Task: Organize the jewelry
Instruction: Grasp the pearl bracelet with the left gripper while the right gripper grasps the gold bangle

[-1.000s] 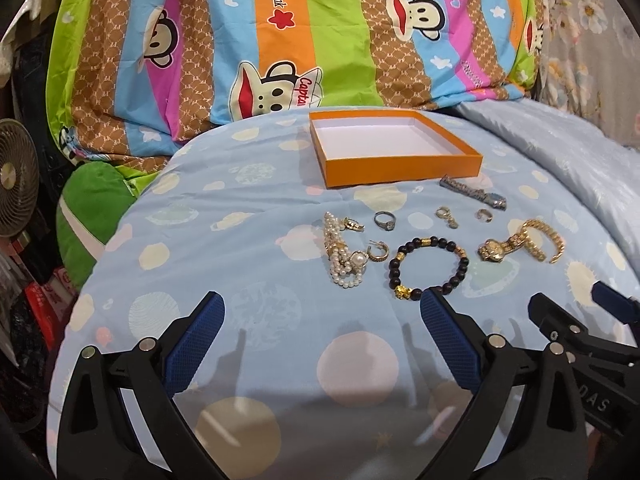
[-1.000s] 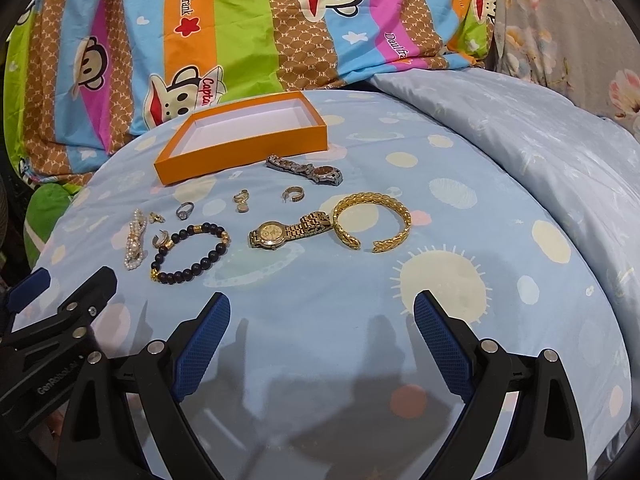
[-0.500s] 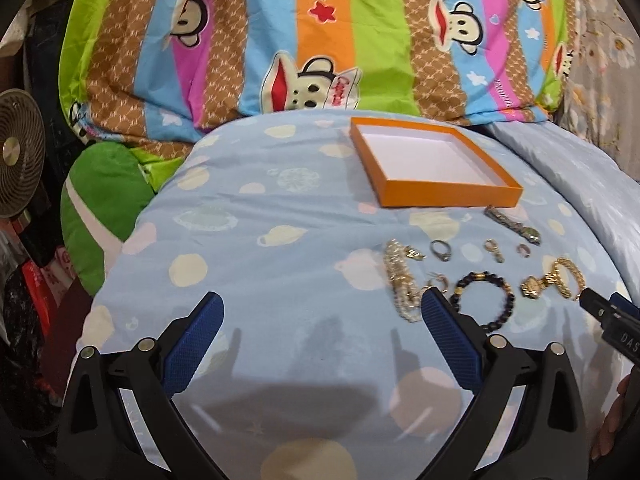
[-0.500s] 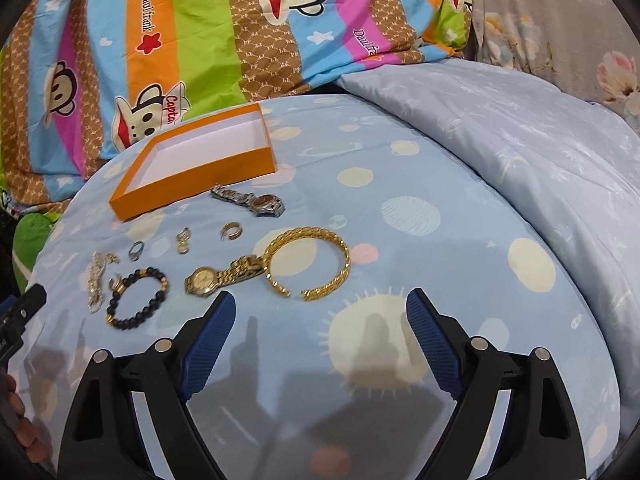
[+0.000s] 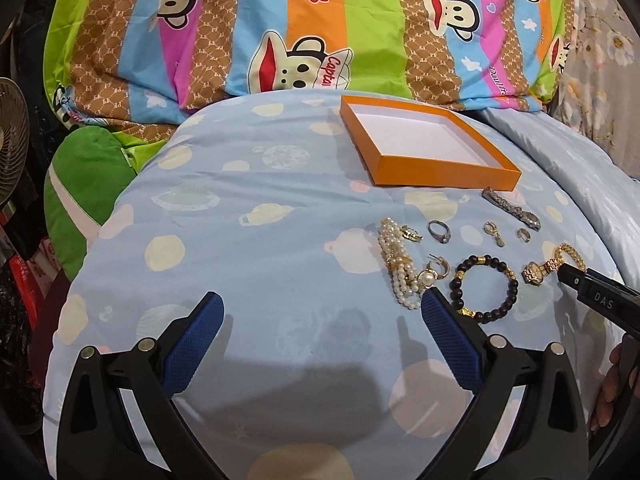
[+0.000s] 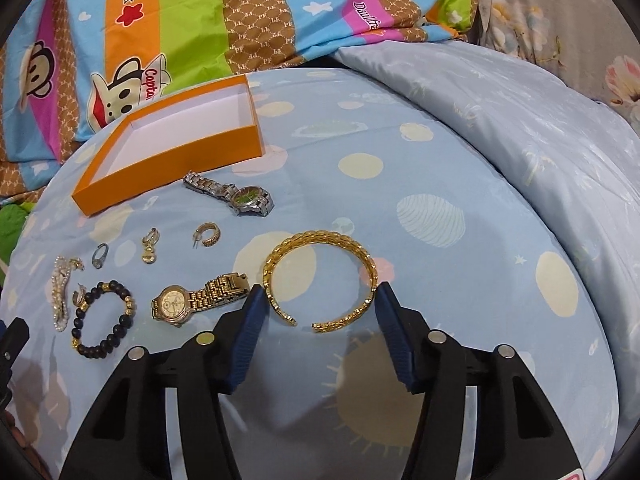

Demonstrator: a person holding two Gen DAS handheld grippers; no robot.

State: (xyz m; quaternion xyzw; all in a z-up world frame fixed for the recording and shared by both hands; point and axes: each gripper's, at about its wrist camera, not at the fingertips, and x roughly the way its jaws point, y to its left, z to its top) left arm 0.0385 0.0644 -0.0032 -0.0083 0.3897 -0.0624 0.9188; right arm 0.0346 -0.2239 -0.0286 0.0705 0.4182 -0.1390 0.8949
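While the right hand-held gripper (image 6: 316, 300) closes around the gold bangle (image 6: 320, 276), the grip is not yet made.

Its jaws are closing with the bangle between them on the bed (image 6: 440, 184), the blue pads just beside the bangle's sides and, as far as I can tell, not yet pressing. To do this well, squeeze across the solid sides, not at the open gap at 6 o'clock, where the ends could flex and slip; keep the tips low so the bangle does not ride up, then lift straight before carrying to the orange box (image 6: 180, 148) at 10 o'clock. Mind the gold watch (image 6: 200, 298), lying against the left finger at 9 o'clock. The left hand-held gripper (image 5: 320, 314) hangs released and empty over bare bedding.
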